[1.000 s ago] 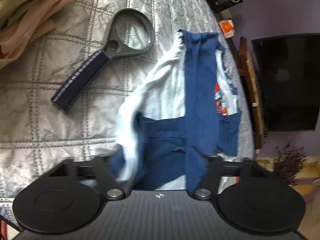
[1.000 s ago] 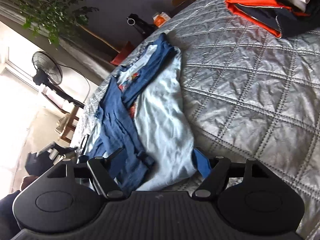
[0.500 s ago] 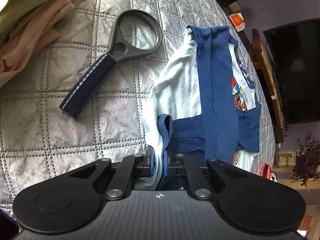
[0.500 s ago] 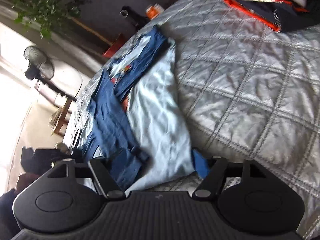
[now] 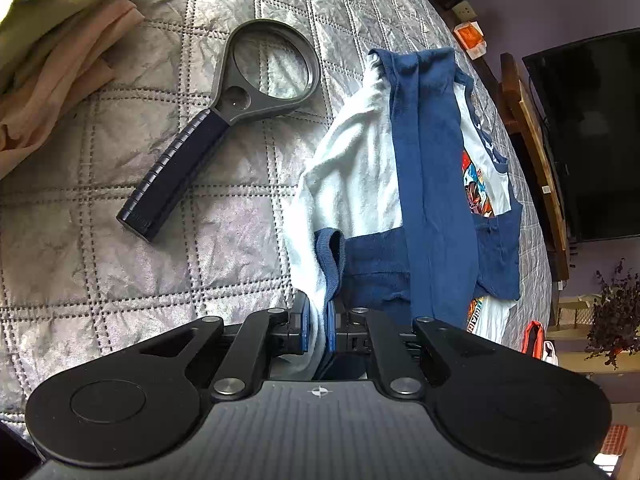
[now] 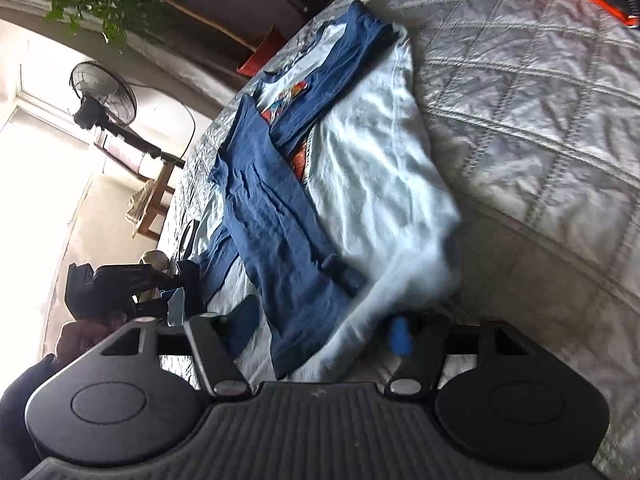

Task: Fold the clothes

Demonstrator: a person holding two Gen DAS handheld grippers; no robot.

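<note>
Left tool is pinched tight on the white-and-navy long-sleeve cotton shirt at its near edge, presumably to fold it, while the right tool sits wide open around the hem.

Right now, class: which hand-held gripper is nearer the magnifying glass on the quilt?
Left. The left hand-held gripper, shut on the shirt, has the magnifying glass just ahead. The right hand-held gripper works the shirt's far end.

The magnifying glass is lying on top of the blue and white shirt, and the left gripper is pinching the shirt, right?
Not quite. The left wrist view shows the magnifying glass lying on the grey quilt, beside the shirt, apart from it. The left gripper does pinch the shirt.
</note>
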